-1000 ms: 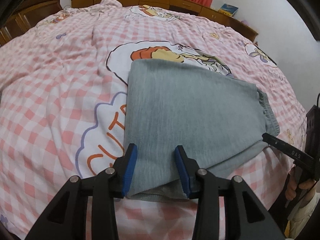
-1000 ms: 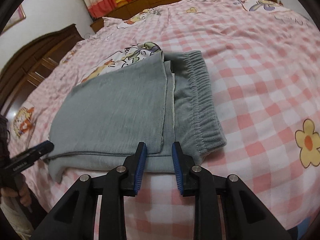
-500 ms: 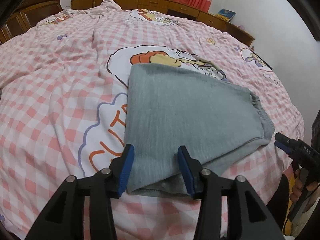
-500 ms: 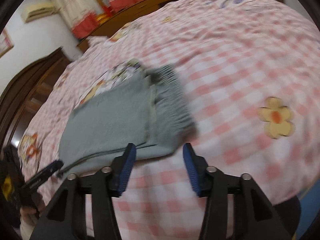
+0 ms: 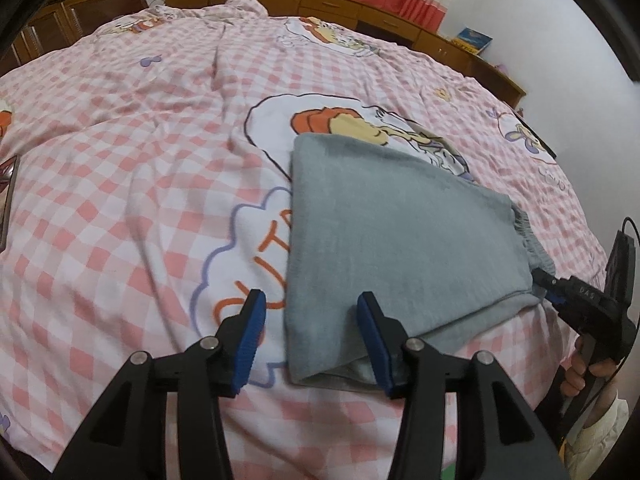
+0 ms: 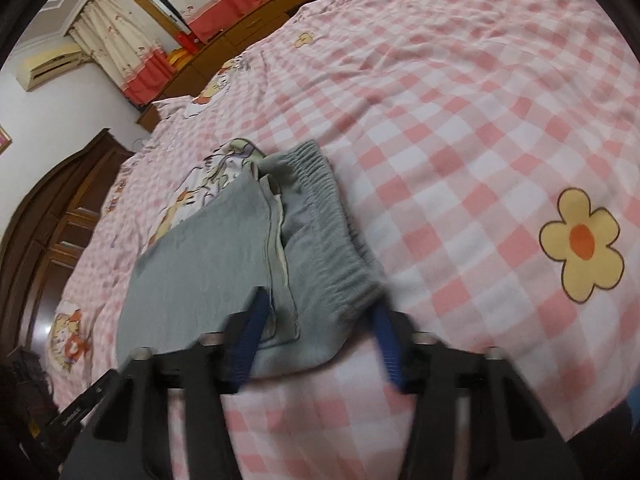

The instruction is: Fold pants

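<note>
The soft grey knit pants, folded into a thick stacked rectangle with the gathered elastic waistband at one end, lie on the pink-and-white checked bedspread close to the near edge of the bed, partly covering a cartoon print with orange lettering.

The left gripper, black with blue pads, stands about half open over the near corner of the fold. Its right pad sits on or just against the grey cloth while its left pad is over bare bedspread, so it straddles the side edge of the stack and clamps nothing.

The right gripper is at the waistband end, and its jaws are closing with the near corner of the bundle between them. The view is blurred, so I cannot tell whether the pads already press on the cloth; they look wide apart, and I read it as not yet gripping.

The risks, as I judge them:
- The right jaws may catch only the top layers, since the waistband bunches higher than the leg panel beside it; lifting then would peel the stack open.
- The left gripper may close half on cloth and half on bedspread, dragging the cover along.
- The bundle lies near the bed's edge; an uneven pull could slide it off.
</note>
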Demonstrator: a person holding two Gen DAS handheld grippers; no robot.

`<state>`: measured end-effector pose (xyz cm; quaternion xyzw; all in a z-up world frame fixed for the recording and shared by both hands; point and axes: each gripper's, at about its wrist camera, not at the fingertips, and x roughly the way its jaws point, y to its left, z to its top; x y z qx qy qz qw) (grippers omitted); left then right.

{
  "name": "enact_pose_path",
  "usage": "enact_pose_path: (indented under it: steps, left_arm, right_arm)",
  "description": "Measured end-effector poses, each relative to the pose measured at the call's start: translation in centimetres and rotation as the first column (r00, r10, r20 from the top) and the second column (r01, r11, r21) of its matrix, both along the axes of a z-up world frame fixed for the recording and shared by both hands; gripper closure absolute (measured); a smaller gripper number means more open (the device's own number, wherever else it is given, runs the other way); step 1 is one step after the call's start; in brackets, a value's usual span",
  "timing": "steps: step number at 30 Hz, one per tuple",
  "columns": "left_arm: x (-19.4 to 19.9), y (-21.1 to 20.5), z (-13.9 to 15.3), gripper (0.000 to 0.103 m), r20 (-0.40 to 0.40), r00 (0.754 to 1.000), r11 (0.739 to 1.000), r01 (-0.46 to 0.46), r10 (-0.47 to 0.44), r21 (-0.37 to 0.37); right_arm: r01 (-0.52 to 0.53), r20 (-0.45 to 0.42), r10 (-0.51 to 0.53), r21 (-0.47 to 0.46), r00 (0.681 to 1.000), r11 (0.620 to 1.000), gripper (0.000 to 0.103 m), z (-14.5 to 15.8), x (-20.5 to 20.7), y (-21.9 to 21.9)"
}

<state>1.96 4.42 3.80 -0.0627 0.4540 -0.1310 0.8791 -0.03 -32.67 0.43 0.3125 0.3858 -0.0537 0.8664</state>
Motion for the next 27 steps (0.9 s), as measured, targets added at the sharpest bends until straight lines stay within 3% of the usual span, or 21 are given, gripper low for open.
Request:
enact_pose_path:
  steps: [4,8,12,18,24,27]
  left_arm:
    - [0.4,0.4,0.3,0.053,0.005,1.000,1.000,-0.004,0.004,-0.011]
    - [1.6,0.5,1.2,0.053,0.035,0.999,1.000,0.000,0.000,0.003]
    - [2.9,1.0,1.8,0.053,0.050,0.999,1.000,-0.019,0.020,-0.017]
    - [3.9,2.6,1.3,0.053,0.066,0.996,0.998,-0.058,0.059,-0.021]
    - [4.3,4.8,0.2,0.053,0.050,0.994,0.992,-0.089,0.093,-0.090]
    - [4.5,5.5,-0.3,0.053,0.036,0.993,0.986,-0.103,0.109,-0.131]
  right_arm:
    - [-0.017,0.036,0.019,-0.049,0.999,0.999,0.085,1.7,-0.2,0.5]
    - [-0.075,0.064,0.090,-0.205,0.994,0.976,0.087,5.1,0.7,2.7]
    - [-0.152,0.103,0.203,-0.370,0.974,0.917,0.088,9.1,1.6,6.5]
    - [-0.288,0.108,0.403,-0.536,0.909,0.794,0.088,12.8,3.3,14.9]
    - [-0.434,0.040,0.537,-0.540,0.843,0.721,0.088,11.1,5.4,22.8]
    - [-0.487,-0.026,0.581,-0.578,0.813,0.655,0.088,8.6,6.0,26.2]
